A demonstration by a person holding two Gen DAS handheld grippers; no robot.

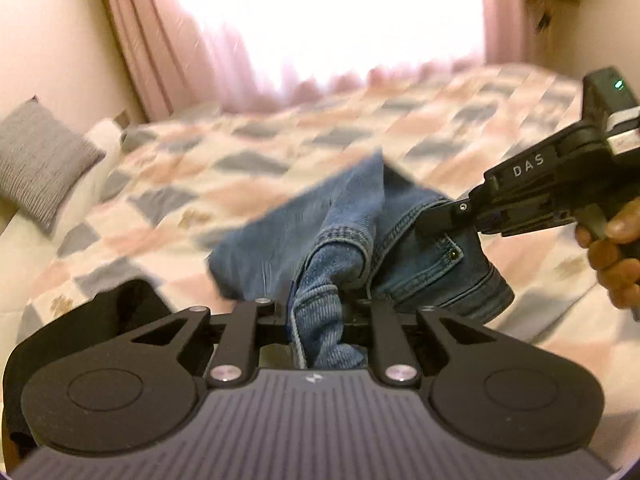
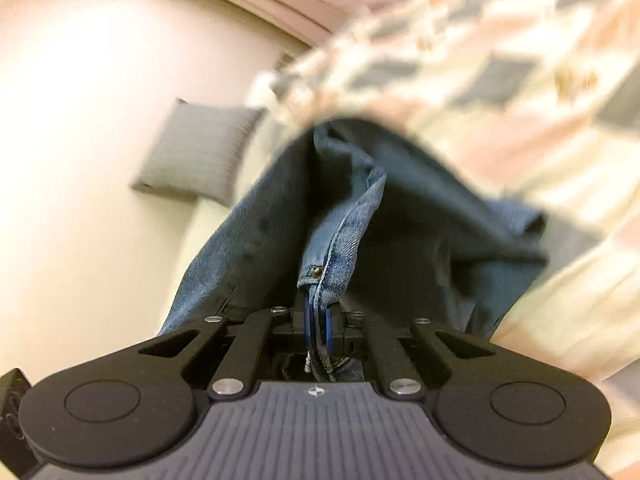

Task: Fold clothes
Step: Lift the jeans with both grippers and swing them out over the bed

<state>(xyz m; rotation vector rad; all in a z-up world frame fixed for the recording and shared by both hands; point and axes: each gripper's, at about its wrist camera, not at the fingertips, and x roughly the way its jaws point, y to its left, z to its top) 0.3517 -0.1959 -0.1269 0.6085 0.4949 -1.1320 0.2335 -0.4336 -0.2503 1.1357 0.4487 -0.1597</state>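
A pair of blue jeans (image 1: 360, 216) hangs lifted above the patchwork bedspread (image 1: 248, 148). My left gripper (image 1: 320, 312) is shut on a bunched edge of the denim close to the camera. In the left wrist view my right gripper (image 1: 434, 220) reaches in from the right, held by a hand (image 1: 612, 256), and clamps the jeans near a riveted pocket. In the right wrist view the jeans (image 2: 344, 208) drape away from my right gripper (image 2: 318, 330), whose blue pads pinch a seamed edge just below a brass rivet (image 2: 318, 270).
A grey cushion (image 1: 40, 160) leans at the bed's left end against a cream wall; the same cushion (image 2: 196, 152) shows in the right wrist view. Pink curtains (image 1: 160, 40) frame a bright window behind the bed. The bedspread (image 2: 500, 60) spreads wide around the jeans.
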